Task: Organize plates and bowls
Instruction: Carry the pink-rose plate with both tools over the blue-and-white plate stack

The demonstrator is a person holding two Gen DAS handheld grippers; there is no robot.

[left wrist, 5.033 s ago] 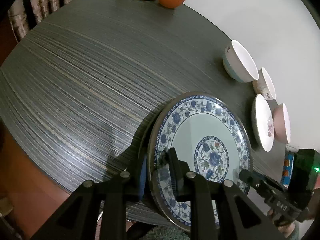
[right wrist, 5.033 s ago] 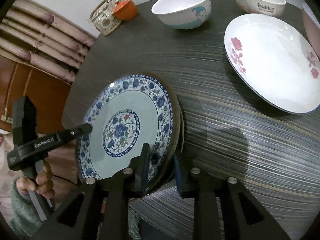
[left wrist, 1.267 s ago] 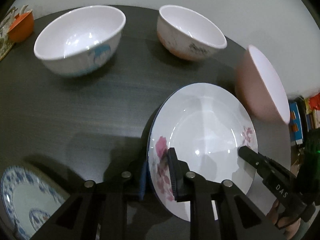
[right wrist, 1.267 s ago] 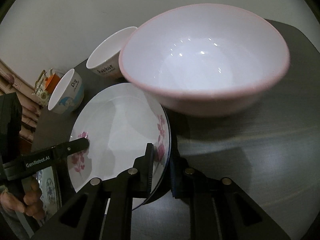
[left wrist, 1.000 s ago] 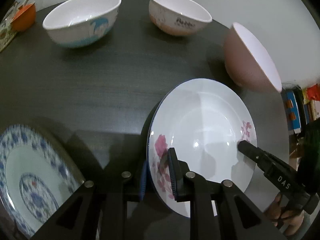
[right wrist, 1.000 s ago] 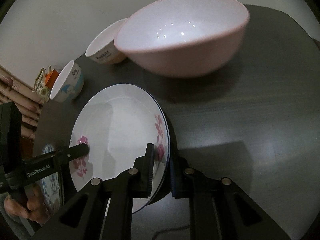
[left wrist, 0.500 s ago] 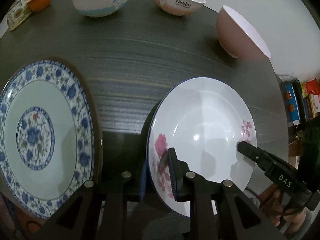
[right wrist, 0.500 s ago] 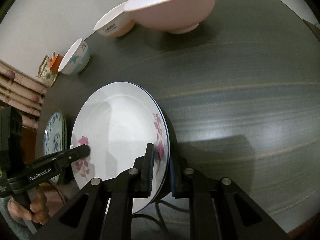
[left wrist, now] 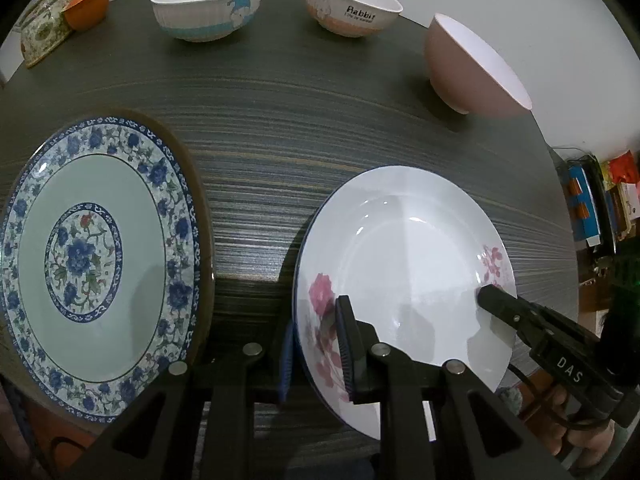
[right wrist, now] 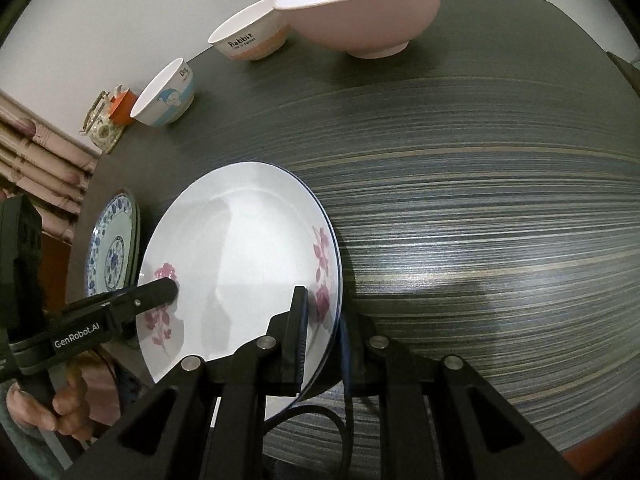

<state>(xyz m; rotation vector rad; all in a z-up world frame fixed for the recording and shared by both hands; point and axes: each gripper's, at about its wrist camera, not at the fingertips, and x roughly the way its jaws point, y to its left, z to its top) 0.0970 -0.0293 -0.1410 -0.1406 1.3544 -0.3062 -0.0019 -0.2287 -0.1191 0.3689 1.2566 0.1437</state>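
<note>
A white plate with pink flowers [left wrist: 404,256] is held above the dark table between both grippers. My left gripper [left wrist: 316,336] is shut on its near-left rim. My right gripper [right wrist: 324,332] is shut on its opposite rim and shows in the left wrist view [left wrist: 504,308]. The plate also shows in the right wrist view [right wrist: 240,256]. A blue-patterned plate [left wrist: 88,256] lies on the table at the left, near the edge. A pink bowl [left wrist: 468,68], a "Rabbit" bowl [left wrist: 352,12] and a white-and-blue bowl [left wrist: 208,8] stand along the far side.
A floral teapot [left wrist: 44,36] and an orange cup [left wrist: 86,10] stand at the far left corner. The dark striped table [left wrist: 300,120] ends close in front of me. Shelves with coloured boxes [left wrist: 600,200] lie beyond its right edge.
Both grippers have lifted the pink-flower plate and carried it back from the bowls toward the near side. The blue-patterned plate has come into view beside it at the left.
</note>
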